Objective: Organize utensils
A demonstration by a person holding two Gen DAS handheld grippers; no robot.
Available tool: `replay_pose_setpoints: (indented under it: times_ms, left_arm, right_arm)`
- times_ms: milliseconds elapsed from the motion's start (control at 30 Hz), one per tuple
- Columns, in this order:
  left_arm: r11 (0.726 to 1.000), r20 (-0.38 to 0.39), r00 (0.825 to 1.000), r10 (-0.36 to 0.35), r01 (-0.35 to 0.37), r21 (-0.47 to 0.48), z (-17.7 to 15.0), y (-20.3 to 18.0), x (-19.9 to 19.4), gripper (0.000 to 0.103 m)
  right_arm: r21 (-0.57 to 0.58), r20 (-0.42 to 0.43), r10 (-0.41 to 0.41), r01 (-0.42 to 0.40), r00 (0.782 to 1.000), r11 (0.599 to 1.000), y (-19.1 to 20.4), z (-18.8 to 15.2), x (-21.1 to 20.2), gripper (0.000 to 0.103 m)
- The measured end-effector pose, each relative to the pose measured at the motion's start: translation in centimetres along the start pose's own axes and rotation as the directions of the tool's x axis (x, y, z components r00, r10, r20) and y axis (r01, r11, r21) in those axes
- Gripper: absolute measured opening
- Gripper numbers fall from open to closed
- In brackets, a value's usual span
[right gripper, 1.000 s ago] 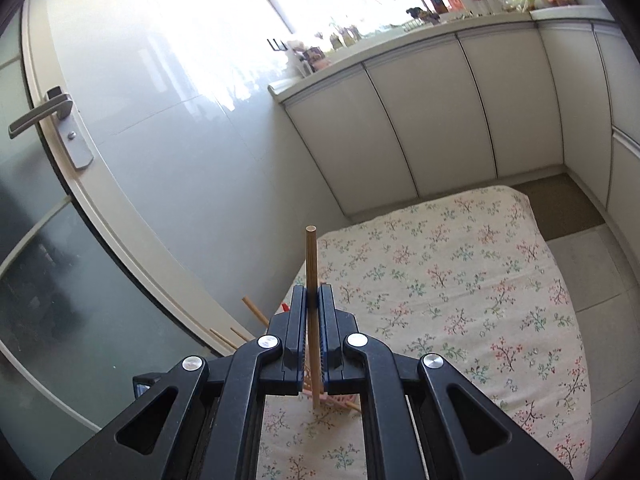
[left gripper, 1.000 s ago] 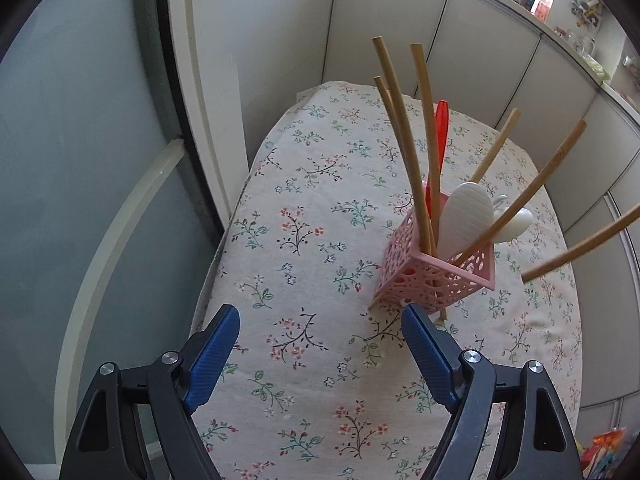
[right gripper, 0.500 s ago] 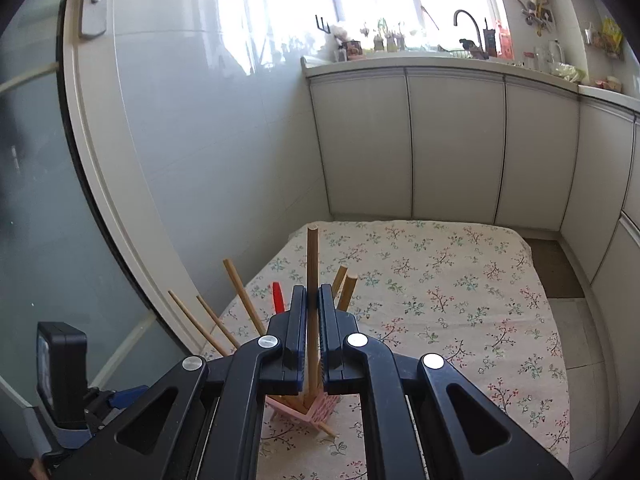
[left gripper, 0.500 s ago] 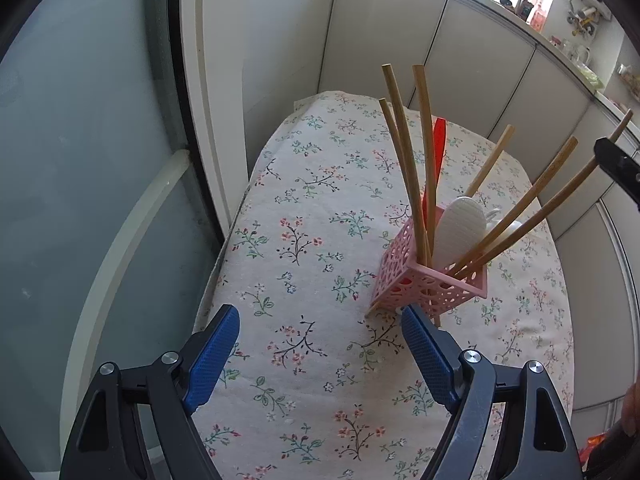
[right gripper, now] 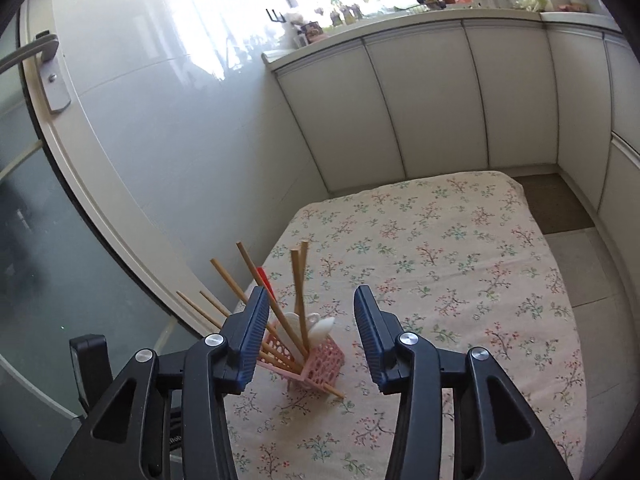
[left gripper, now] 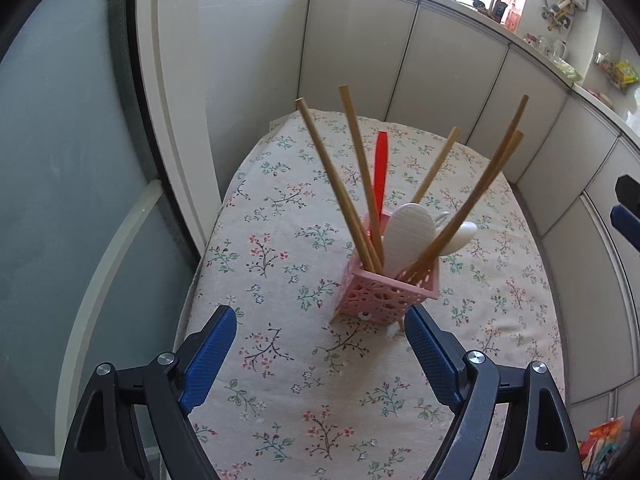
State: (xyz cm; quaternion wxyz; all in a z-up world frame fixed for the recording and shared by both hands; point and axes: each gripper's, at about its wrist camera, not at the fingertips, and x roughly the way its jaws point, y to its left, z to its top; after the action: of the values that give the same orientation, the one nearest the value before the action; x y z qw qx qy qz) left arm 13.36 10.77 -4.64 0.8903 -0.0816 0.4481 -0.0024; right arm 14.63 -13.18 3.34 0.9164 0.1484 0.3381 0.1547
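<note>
A pink lattice basket (left gripper: 388, 294) (right gripper: 325, 362) stands on the floral tablecloth (left gripper: 276, 240) (right gripper: 440, 264). It holds several wooden chopsticks (left gripper: 472, 204) (right gripper: 298, 280), a red utensil (left gripper: 380, 172) and white spoons (left gripper: 408, 236). My left gripper (left gripper: 318, 316) hovers just in front of the basket, its jaws wide and still opening, with nothing between them. My right gripper (right gripper: 310, 296) is above the basket with its jaws opening. They touch nothing, and the chopsticks stand free below them. One of its fingertips (left gripper: 626, 216) shows at the right edge of the left wrist view.
A glass door with a metal handle (right gripper: 48, 76) borders the table on the left. White cabinets (right gripper: 432, 100) run behind and to the right, with a cluttered counter on top. Tiled floor (right gripper: 580, 264) lies beyond the table's right edge.
The right gripper came down over the basket and let go of the chopstick, which now stands in the basket with the others. The left gripper drew back and up a little.
</note>
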Motion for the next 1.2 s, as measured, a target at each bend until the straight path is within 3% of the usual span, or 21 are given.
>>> replay_pose_setpoints:
  times_ms: [167,267,367,467,667,867,1200]
  left_arm:
    - [0.998,0.035,0.999,0.005,-0.008,0.064,-1.1,-3.0,-2.4,0.099]
    - [0.993,0.063,0.998,0.013,-0.021,0.12,-2.2,-4.9,-3.9,0.102]
    - [0.987,0.082,0.996,0.032,-0.045,0.155,-3.5,-6.3,-5.1,0.103]
    - [0.983,0.075,0.996,0.046,-0.058,0.177,-4.6,-7.3,-6.1,0.103]
    - [0.98,0.122,0.99,0.072,-0.093,0.174,-5.8,-8.5,-8.4,0.103]
    - [0.983,0.172,0.982,0.074,-0.101,0.154,-6.1,-9.3,-10.0,0.103]
    - [0.982,0.206,0.975,0.084,-0.115,0.147,-6.2,-9.8,-10.5,0.103]
  right_arm:
    - [0.041,-0.065,-0.109,0.112,0.992,0.993,-2.9,-2.1,-3.3,0.067]
    - [0.032,-0.103,-0.199,0.203,0.975,0.979,-3.8,-4.1,-5.5,0.07]
    - [0.03,-0.115,-0.233,0.238,0.966,0.971,-4.8,-6.1,-7.7,0.077]
    - [0.036,-0.107,-0.268,0.273,0.957,0.961,-5.6,-7.3,-9.7,0.089]
    - [-0.015,-0.04,-0.339,0.339,0.94,0.941,-5.4,-8.1,-13.3,0.098]
    - [-0.042,-0.021,-0.357,0.356,0.934,0.934,-5.1,-8.7,-14.1,0.099]
    - [-0.063,-0.075,-0.369,0.365,0.926,0.929,-5.2,-9.1,-12.1,0.099]
